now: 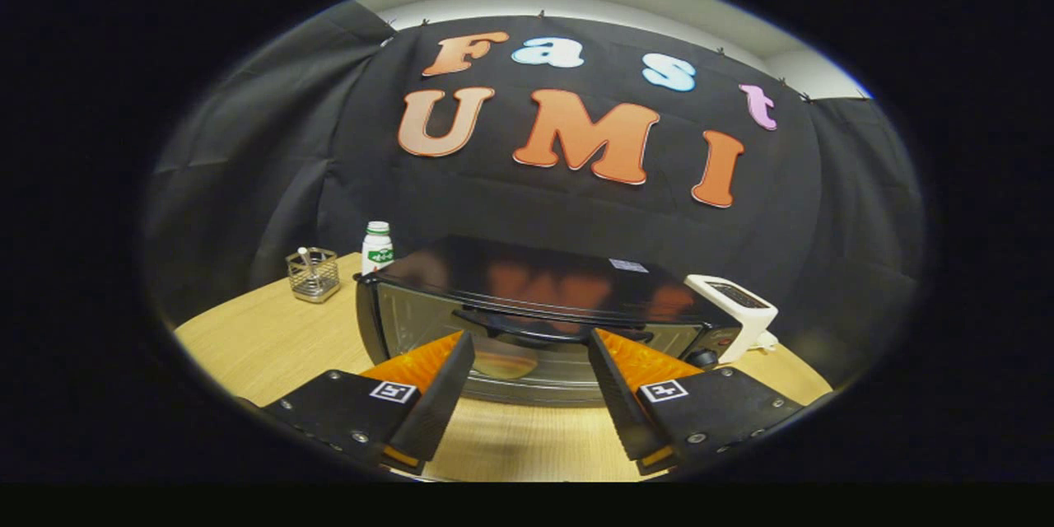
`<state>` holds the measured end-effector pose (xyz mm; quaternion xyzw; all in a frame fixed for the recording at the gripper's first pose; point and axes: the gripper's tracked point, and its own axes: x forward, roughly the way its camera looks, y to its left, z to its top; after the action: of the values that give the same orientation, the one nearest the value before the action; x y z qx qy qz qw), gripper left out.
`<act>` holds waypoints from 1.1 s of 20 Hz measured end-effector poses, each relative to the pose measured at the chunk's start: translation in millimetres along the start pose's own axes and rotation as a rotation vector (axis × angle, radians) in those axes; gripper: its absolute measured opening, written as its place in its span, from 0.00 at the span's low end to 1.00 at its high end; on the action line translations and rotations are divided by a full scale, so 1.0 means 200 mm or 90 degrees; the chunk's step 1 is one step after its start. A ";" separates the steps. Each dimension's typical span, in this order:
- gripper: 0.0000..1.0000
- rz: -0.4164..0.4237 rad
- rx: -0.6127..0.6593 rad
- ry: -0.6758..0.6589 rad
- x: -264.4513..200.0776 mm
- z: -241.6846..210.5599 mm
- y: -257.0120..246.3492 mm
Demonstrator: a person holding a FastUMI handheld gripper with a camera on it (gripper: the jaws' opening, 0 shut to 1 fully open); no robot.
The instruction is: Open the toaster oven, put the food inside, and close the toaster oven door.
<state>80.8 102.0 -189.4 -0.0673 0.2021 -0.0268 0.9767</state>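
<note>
Fingers (470,346) of the gripper (531,339) stand released and spread wide, holding nothing, with the oven (527,296) just ahead of them on the tabletop (263,338). Its closed glass door and handle (543,328) face the fingers, the handle lying across the gap between their tips, and the oven's long axis runs crosswise to them.

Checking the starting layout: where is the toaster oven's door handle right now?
In the gripper view, the door handle runs across the top of the closed toaster oven door, just beyond the open gripper, whose fingers hold nothing.
</note>
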 end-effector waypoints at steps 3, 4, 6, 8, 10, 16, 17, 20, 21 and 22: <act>0.83 0.010 0.018 -0.016 -0.10 0.04 -0.01; 0.82 0.017 0.023 -0.028 -0.14 0.06 -0.02; 0.82 0.030 0.035 -0.049 -0.23 0.10 -0.03; 0.82 0.037 0.047 -0.074 -0.34 0.16 -0.07; 0.82 0.038 0.058 -0.103 -0.46 0.21 -0.13; 0.88 0.039 0.078 -0.167 -0.83 0.29 -0.33; 0.89 0.040 0.084 -0.173 -0.89 0.29 -0.36; 0.94 0.059 0.090 -0.174 -1.01 0.27 -0.41; 0.95 0.057 0.096 -0.174 -1.05 0.27 -0.44; 0.97 0.054 0.103 -0.181 -1.10 0.27 -0.47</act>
<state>-101.1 33.6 -40.1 0.0173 0.0616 0.0080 0.9979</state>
